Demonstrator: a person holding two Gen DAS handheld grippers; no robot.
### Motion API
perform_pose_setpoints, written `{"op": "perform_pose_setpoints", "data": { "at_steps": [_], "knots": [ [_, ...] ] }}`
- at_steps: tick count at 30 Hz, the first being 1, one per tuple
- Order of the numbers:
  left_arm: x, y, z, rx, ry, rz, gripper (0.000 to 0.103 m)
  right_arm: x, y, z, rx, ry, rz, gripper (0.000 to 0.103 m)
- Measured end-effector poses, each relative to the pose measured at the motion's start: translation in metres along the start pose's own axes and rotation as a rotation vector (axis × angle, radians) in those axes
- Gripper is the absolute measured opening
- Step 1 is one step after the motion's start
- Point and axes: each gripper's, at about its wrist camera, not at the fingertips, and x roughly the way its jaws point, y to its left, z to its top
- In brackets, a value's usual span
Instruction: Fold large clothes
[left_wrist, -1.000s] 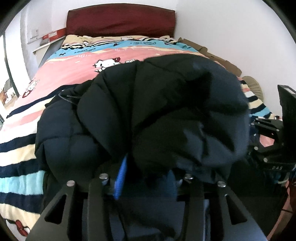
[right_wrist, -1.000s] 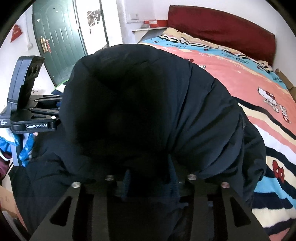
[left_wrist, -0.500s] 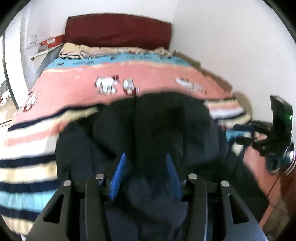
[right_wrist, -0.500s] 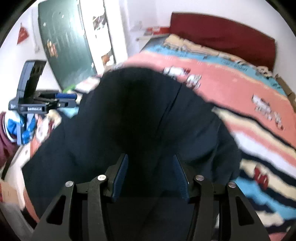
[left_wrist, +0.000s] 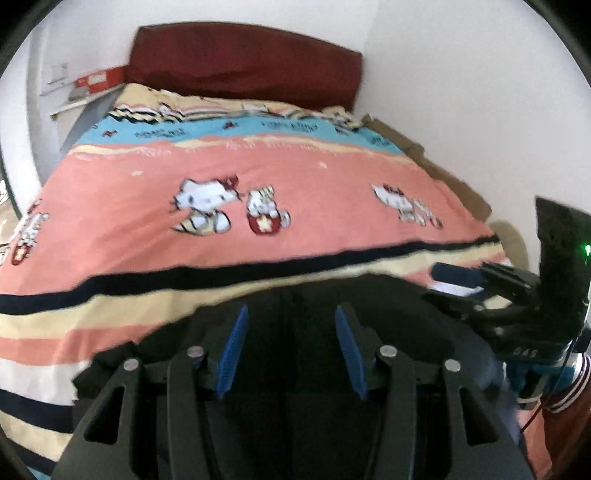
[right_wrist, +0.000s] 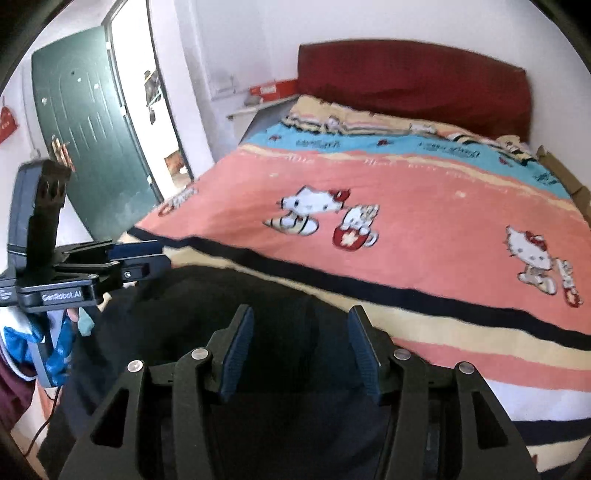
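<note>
Dark jacket (left_wrist: 295, 413) heaped at bed (left_wrist: 236, 206) foot — long axis unclear, both grippers' fingers (left_wrist: 232, 350) spread, empty

The dark jacket (left_wrist: 369, 295) runs under the left gripper (left_wrist: 290, 339) body and off the bottom edge, so its near part is hidden. In the right wrist view the jacket (right_wrist: 207, 291) is likewise cut off below the right gripper (right_wrist: 301, 341). Motion blur softens the bedspread (left_wrist: 258, 173) print; its lettering on the blue band by the head edge cannot be read. The bed's foot corners lie outside both views.
</note>
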Motion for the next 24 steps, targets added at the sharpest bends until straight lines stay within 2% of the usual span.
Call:
{"op": "perform_pose_setpoints", "data": {
  "at_steps": [6, 8, 13, 17, 24],
  "knots": [
    [0.008, -0.013, -0.066, 0.060, 0.067, -0.010, 0.048, 0.019, 0.011, -0.045, -0.038, 0.096, 0.064, 0.053],
    [-0.002, -0.017, -0.089, 0.069, 0.061, -0.013, 0.048, 0.012, 0.018, -0.070, -0.063, 0.119, 0.081, 0.053],
    [-0.024, -0.032, -0.124, 0.117, 0.075, 0.026, 0.049, -0.017, 0.038, -0.104, -0.117, 0.138, 0.089, 0.053],
    [-0.024, -0.035, -0.139, 0.135, 0.043, 0.067, 0.051, -0.025, 0.044, -0.119, -0.134, 0.150, 0.074, 0.053],
    [0.010, -0.020, -0.133, 0.070, 0.027, 0.089, 0.051, 0.014, 0.031, -0.124, -0.056, 0.161, 0.020, 0.054]
  ]
}}
